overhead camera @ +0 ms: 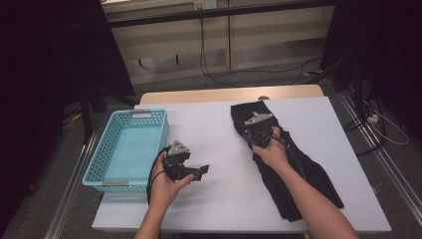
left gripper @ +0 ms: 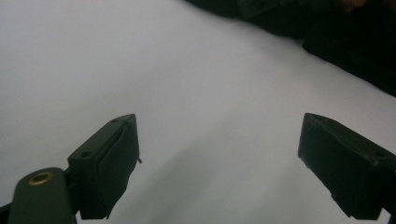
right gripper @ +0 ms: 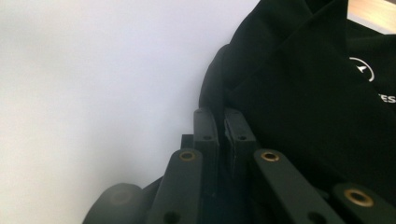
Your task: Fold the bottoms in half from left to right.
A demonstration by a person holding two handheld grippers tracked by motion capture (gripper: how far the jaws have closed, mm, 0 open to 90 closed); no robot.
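Black garment [right gripper: 299, 93] edge pinched by right fingers [right gripper: 205, 126] (logo shows close up); left fingers [left gripper: 109, 158] spread.

Lab test bay, black curtains [overhead camera: 45, 55], aluminium rails [overhead camera: 383, 154], trailing cables [overhead camera: 219, 74]

White circular logo and cut-off letters "ES" on black garment [right gripper: 327, 107]

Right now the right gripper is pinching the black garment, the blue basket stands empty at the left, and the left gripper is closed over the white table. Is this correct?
Not quite: the left gripper is open, its jaws wide apart over the white table, as the left gripper view shows. The right gripper does pinch the black garment, and the blue basket is empty at the left.
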